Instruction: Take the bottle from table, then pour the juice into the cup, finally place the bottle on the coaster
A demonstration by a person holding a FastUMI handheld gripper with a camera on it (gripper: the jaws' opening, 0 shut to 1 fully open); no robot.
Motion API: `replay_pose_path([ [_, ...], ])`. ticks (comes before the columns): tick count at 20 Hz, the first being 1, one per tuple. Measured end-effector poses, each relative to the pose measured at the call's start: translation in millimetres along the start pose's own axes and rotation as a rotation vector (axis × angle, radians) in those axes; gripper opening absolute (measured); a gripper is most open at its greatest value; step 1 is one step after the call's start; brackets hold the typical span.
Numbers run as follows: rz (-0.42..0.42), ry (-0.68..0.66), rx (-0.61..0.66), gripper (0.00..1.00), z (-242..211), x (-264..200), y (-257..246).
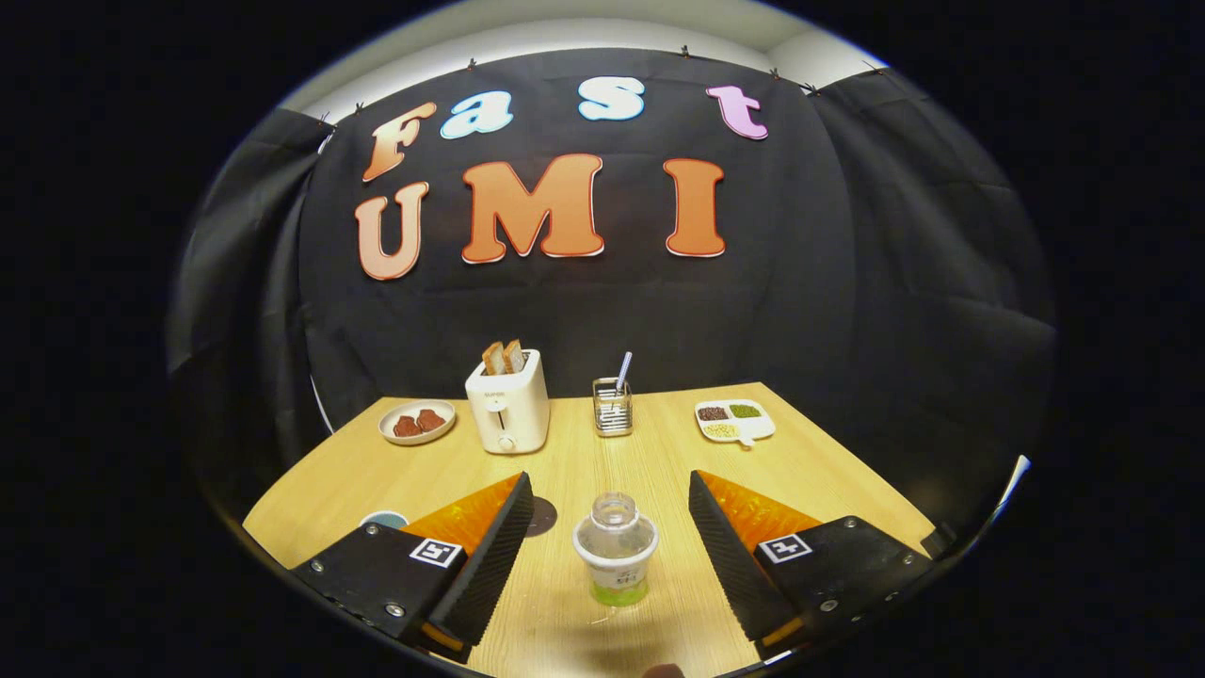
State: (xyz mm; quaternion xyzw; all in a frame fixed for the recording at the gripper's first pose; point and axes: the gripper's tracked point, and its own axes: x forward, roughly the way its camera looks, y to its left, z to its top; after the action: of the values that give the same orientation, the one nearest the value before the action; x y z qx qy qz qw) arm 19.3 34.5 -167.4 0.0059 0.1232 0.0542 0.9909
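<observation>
A small clear bottle (615, 551) stands upright on the wooden table (828, 471). It has an open neck, a white label band and green juice at its base. My gripper (610, 478) is open, and the bottle sits between the two fingers without touching either; the gap on each side is wide. A dark round coaster (543, 516) lies just beside the left finger, partly hidden by it. Outside the left finger, a pale blue round rim (384, 519) peeks out; it may be the cup, mostly hidden.
At the table's far side stand a white toaster (508, 403) with two bread slices, a plate (417, 422) of brown food to its left, a metal holder (612, 407) with a utensil, and a divided white dish (735, 421) at the right.
</observation>
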Motion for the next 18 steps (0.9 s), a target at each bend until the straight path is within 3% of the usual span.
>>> replay_pose_path([
  [9,0.005,0.113,-0.001,0.99,-73.9,25.0,2.6],
  [18,-0.010,0.185,-0.015,0.99,-118.6,48.9,-0.9],
])
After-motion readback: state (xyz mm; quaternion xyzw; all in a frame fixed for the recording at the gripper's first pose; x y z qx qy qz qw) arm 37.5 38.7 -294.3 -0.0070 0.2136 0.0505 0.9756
